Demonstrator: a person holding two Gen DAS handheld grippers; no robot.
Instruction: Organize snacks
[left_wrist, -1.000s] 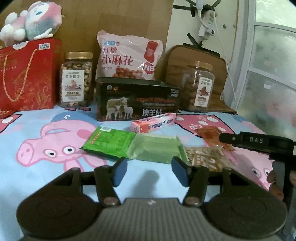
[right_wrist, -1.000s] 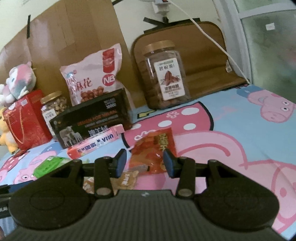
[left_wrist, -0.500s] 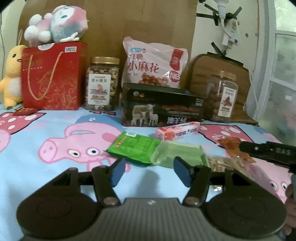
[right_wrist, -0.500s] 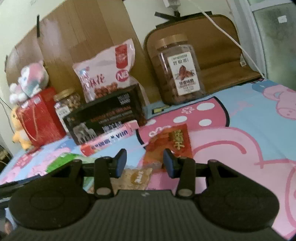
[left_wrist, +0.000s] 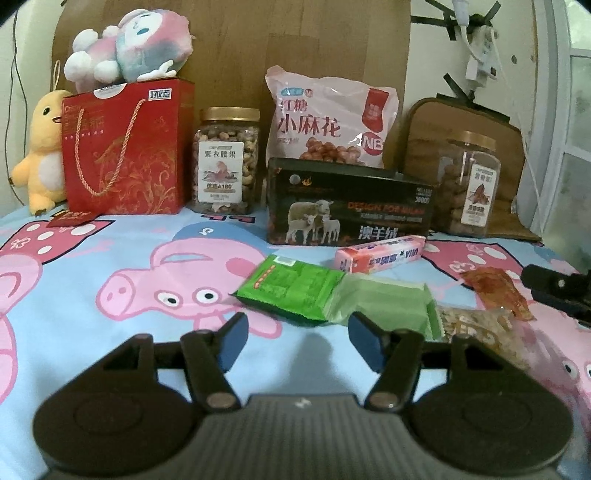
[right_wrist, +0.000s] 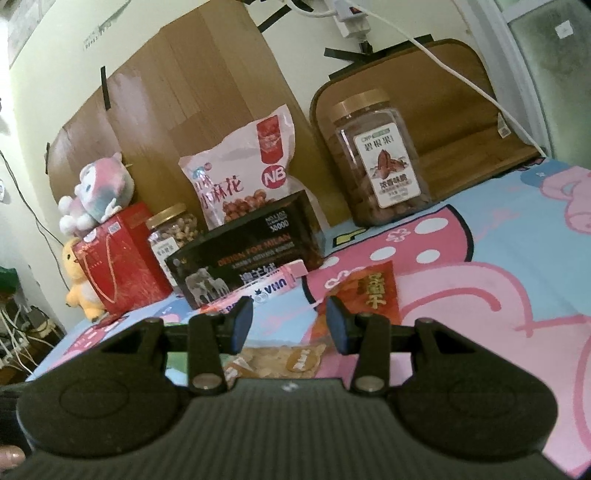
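- Hand-held grippers, nearest the viewer: the left hand-held gripper (left_wrist: 297, 334) hovers low over the cartoon-pig bed sheet (left_wrist: 110, 325), fingers parted and empty. The last two opening readings differ too little to count as motion.
- The right hand-held gripper (right_wrist: 290, 325) is likewise parted, with nothing between its pads.
- Loose snacks, just beyond: a dark green packet (left_wrist: 291, 290) lies directly ahead of the left fingers, its long axis running diagonally away to the left. A pale green packet (left_wrist: 384, 306) touches its right end.
- A clear nut-brittle packet (right_wrist: 280, 360) lies just under the right fingers; a red packet (right_wrist: 369, 295) lies slightly beyond, to the right. Judged from position, the left hand is nearer the green packets, the right nearer the other two.
- Middle distance: a pink wrap box (left_wrist: 380, 253) lies crosswise before a black sheep-print box (left_wrist: 351, 208).
- Back row against the wall: red gift bag (left_wrist: 125, 151), cashew jar (left_wrist: 225, 162), pink twist-snack bag (left_wrist: 328, 118), pecan jar (right_wrist: 380, 158).
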